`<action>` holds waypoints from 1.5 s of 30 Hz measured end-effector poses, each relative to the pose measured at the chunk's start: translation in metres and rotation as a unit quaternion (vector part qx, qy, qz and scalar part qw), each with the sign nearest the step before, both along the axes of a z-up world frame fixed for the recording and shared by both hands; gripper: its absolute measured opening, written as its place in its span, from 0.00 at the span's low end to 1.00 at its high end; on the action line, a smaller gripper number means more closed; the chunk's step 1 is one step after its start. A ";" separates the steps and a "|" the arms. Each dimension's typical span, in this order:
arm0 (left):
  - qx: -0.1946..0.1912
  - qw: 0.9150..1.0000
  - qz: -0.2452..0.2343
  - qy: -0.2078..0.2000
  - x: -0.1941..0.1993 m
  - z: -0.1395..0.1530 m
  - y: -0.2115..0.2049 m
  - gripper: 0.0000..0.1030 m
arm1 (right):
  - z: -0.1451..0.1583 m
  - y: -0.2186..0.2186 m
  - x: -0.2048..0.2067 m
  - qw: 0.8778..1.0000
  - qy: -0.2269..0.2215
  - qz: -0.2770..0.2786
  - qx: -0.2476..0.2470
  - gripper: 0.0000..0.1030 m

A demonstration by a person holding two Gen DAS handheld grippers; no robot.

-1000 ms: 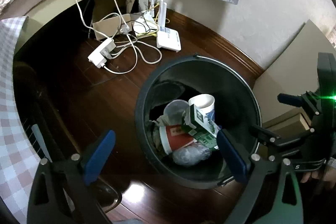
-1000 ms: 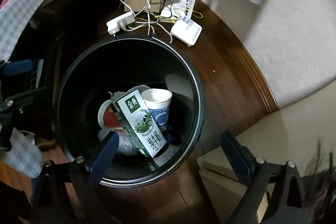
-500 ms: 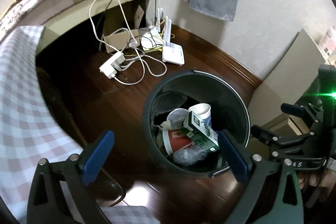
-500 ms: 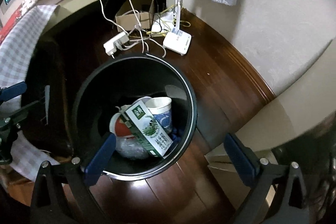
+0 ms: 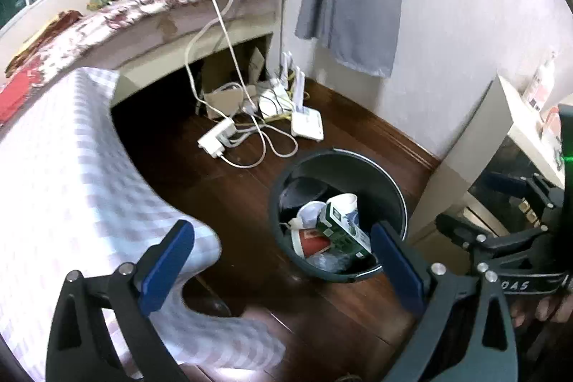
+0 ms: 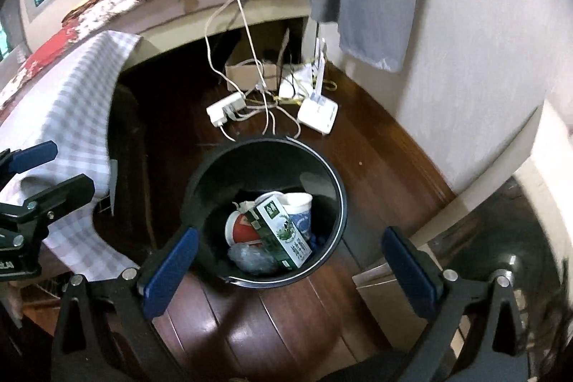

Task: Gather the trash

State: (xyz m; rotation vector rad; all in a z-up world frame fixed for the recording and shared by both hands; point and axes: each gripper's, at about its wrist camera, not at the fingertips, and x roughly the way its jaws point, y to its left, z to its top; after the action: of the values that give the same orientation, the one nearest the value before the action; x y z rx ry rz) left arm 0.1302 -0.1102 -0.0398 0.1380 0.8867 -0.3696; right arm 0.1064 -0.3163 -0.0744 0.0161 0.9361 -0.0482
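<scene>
Blue-padded left gripper (image 5: 283,260), right gripper (image 6: 290,260), wide apart, empty

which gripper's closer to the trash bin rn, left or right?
Right, as far as these views show. The right gripper hangs open directly over the trash bin; the left gripper sits off beside it, also open.

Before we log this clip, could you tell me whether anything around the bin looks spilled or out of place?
Nothing looks spilled: the milk carton, cups and plastic all sit inside the black bin. The only untidy spot is the tangle of white cables and a power strip on the floor behind it.
</scene>
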 end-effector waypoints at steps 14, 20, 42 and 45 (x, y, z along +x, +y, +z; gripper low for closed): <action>-0.022 0.996 0.056 -0.066 -0.056 0.047 0.054 0.97 | 0.073 0.061 -0.051 0.995 -0.092 0.030 -0.027 1.00; -0.018 0.992 0.077 -0.100 -0.078 0.067 0.073 0.97 | 0.095 0.080 -0.066 0.991 -0.117 0.053 -0.035 1.00; -0.051 0.983 0.102 -0.144 -0.119 0.096 0.082 0.97 | 0.141 0.087 -0.108 0.982 -0.173 0.058 -0.039 1.00; -0.048 0.983 0.101 -0.143 -0.119 0.096 0.080 0.97 | 0.140 0.085 -0.108 0.983 -0.172 0.057 -0.038 1.00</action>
State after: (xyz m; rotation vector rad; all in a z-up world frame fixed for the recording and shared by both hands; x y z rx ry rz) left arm 0.0110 -0.0303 0.0563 0.0108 0.5908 -0.1957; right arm -0.0013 -0.2316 0.0659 -0.0967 0.5869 0.0241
